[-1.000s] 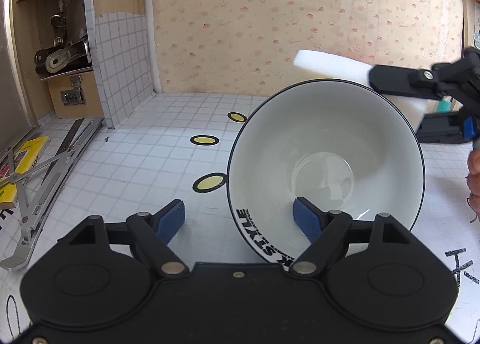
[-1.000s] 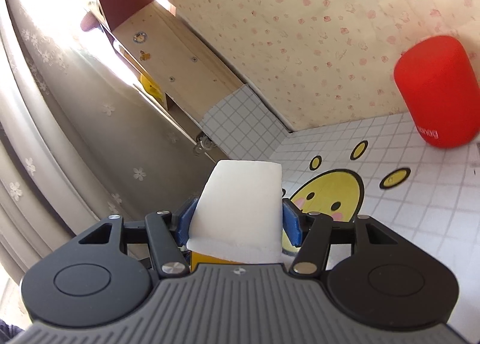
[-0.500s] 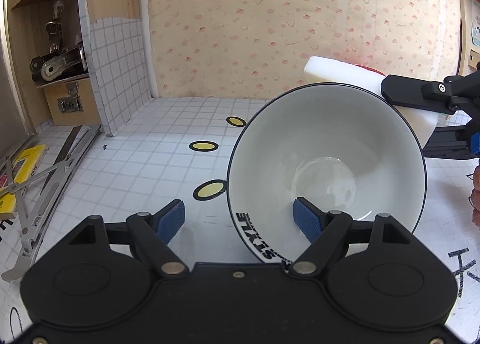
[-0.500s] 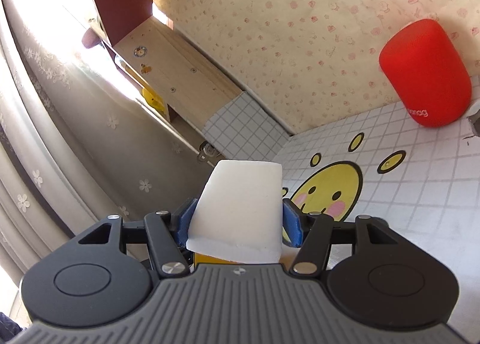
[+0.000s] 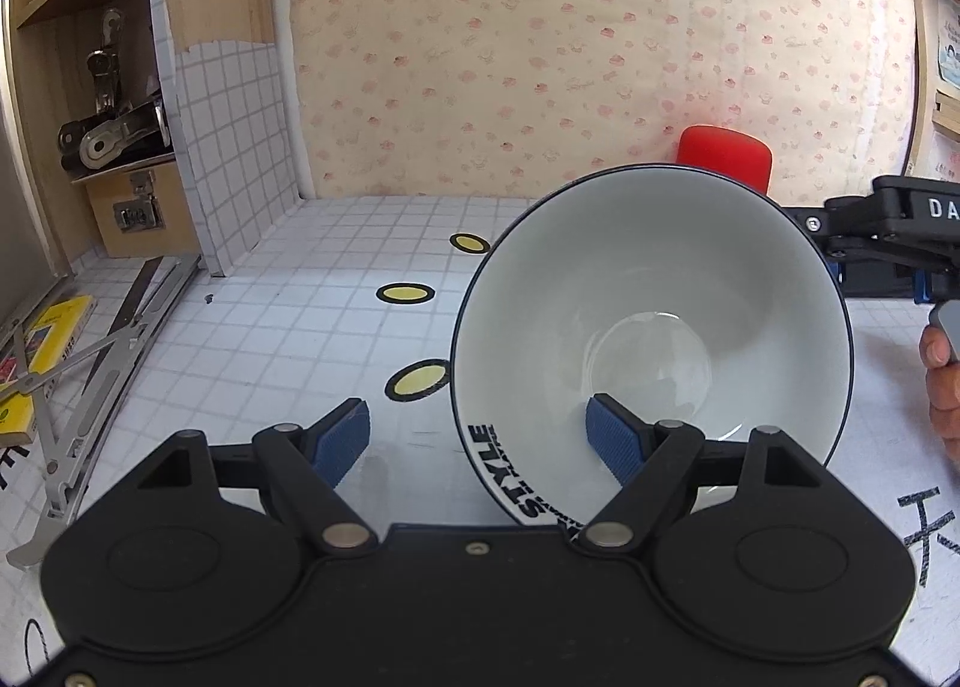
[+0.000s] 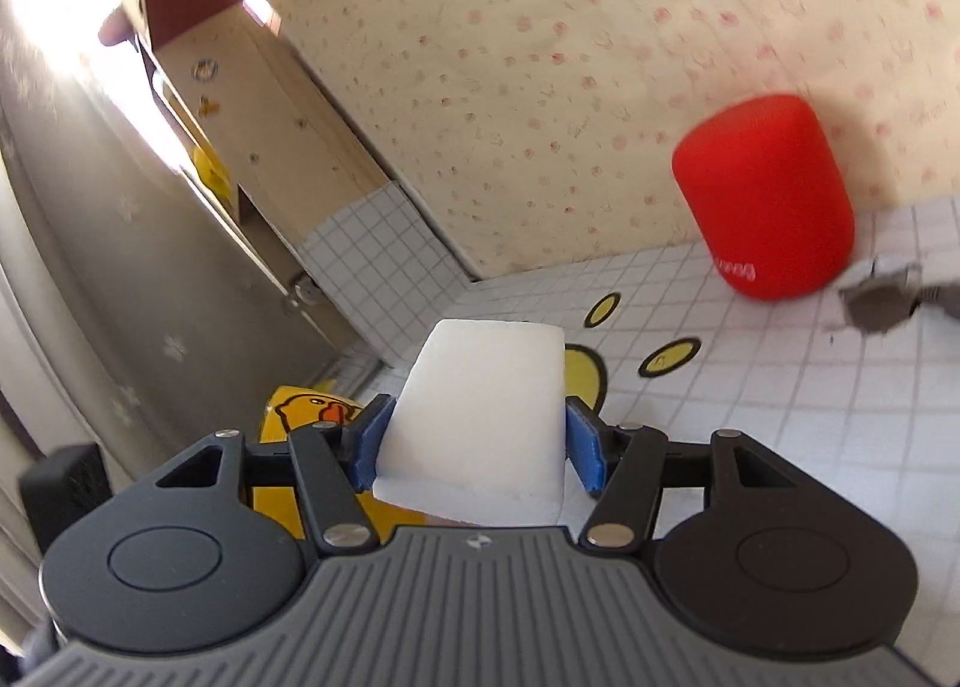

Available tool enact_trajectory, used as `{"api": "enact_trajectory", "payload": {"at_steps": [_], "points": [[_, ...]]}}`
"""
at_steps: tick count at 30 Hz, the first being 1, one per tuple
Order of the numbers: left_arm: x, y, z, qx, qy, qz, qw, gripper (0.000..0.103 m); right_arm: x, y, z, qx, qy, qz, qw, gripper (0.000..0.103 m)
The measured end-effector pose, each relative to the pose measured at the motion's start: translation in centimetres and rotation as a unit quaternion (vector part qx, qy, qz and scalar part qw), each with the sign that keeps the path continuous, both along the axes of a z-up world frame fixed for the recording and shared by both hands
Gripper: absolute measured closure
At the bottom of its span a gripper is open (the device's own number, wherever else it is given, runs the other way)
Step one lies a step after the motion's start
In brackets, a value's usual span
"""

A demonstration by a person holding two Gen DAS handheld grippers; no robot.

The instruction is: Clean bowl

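Note:
A white bowl (image 5: 654, 291) with a black rim and "STYLE" lettering is tipped with its opening toward me in the left wrist view. My left gripper (image 5: 480, 438) straddles its near wall. The right pad (image 5: 615, 438) is inside the bowl, while the left pad (image 5: 342, 438) stands clear of the outer wall with bare table between, so the jaws are open. My right gripper (image 6: 474, 435) is shut on a white sponge (image 6: 480, 405). In the left wrist view the right gripper (image 5: 822, 249) sits just behind the bowl's right rim, and the sponge is hidden there.
A red cylinder (image 6: 765, 195) stands by the back wall, behind the bowl (image 5: 723, 153). A wooden shelf (image 5: 114, 147) with metal tools, a folding metal stand (image 5: 90, 363) and a yellow book (image 5: 45, 345) fill the left. A hand (image 5: 942, 381) is at the right edge.
The right gripper with the sponge has dropped from above the bowl's far rim to behind its right side, so the sponge is now hidden. The right wrist view has rolled. The bowl kept still.

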State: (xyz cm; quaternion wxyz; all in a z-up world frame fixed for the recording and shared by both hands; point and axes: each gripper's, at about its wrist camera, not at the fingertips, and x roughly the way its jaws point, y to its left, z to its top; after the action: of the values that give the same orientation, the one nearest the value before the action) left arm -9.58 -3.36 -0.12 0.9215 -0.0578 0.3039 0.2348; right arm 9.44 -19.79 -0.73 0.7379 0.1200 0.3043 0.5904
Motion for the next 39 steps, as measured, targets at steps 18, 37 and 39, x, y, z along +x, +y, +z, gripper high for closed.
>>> {"api": "enact_trajectory", "payload": {"at_steps": [18, 37, 39], "points": [[-0.1, -0.4, 0.0, 0.007, 0.001, -0.005, 1.0000, 0.022, -3.4, 1.1, 1.3, -0.060, -0.170, -0.002, 0.984, 0.041], [0.1, -0.3, -0.1, 0.008, 0.002, -0.002, 1.0000, 0.022, -3.9, 1.3, 1.5, -0.066, -0.191, -0.006, 0.979, 0.041], [0.1, -0.2, -0.1, 0.008, 0.002, -0.002, 1.0000, 0.022, -3.8, 1.3, 1.5, -0.065, -0.191, -0.006, 0.979, 0.041]]}}
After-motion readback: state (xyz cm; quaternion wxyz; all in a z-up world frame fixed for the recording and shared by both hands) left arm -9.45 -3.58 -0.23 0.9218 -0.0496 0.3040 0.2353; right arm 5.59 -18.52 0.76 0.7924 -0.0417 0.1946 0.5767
